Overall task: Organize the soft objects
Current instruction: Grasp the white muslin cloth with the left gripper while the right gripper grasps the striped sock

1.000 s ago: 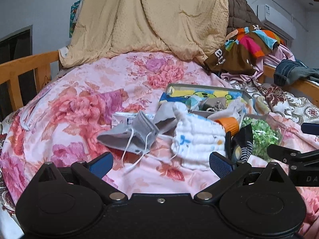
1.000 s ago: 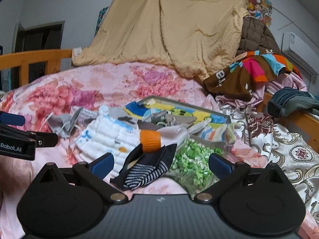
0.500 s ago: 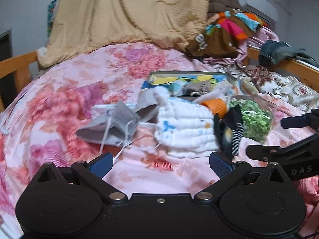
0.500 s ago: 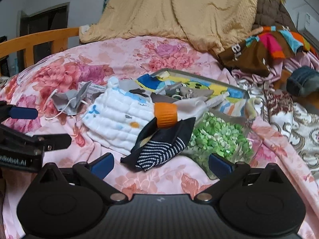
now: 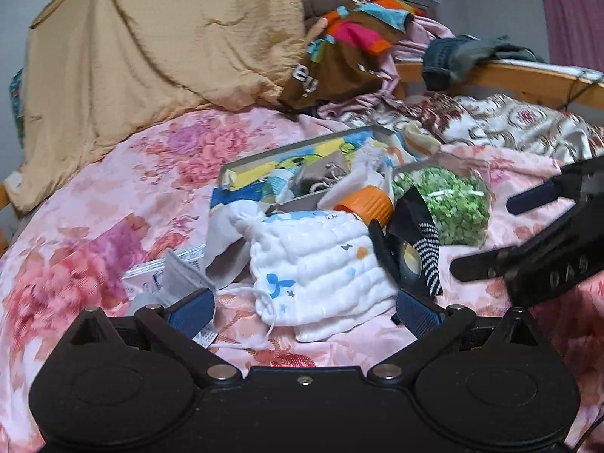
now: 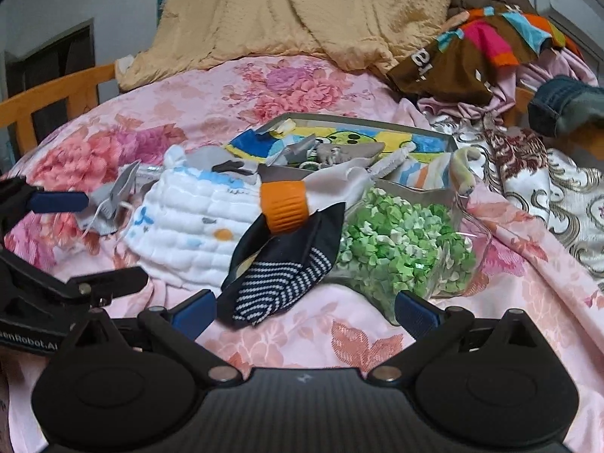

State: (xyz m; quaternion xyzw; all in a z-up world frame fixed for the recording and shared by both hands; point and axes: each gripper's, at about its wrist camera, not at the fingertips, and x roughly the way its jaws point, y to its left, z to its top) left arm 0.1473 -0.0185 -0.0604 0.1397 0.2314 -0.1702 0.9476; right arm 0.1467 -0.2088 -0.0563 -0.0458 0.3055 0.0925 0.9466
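A pile of soft items lies on the pink floral bedspread (image 5: 158,158). A white quilted cloth (image 5: 317,264) (image 6: 192,222) sits in the middle, with a dark striped sock (image 5: 419,241) (image 6: 287,268) and an orange-cuffed white sock (image 6: 287,207) beside it. A grey face mask (image 5: 177,283) lies to the left. Behind them stands a shallow storage box (image 6: 377,139) holding more cloth. My left gripper (image 5: 305,309) is open just in front of the white cloth. My right gripper (image 6: 305,309) is open just in front of the striped sock, holding nothing.
A clear bag of green bits (image 6: 404,245) lies right of the sock. A tan quilt (image 6: 302,11) and heaped clothes (image 6: 479,53) fill the back of the bed. A wooden bed rail (image 5: 509,75) runs along the right side, another rail (image 6: 49,102) along the left.
Both grippers have moved forward and closer to the pile, and the left one has swung right toward the white cloth. Both stay open.
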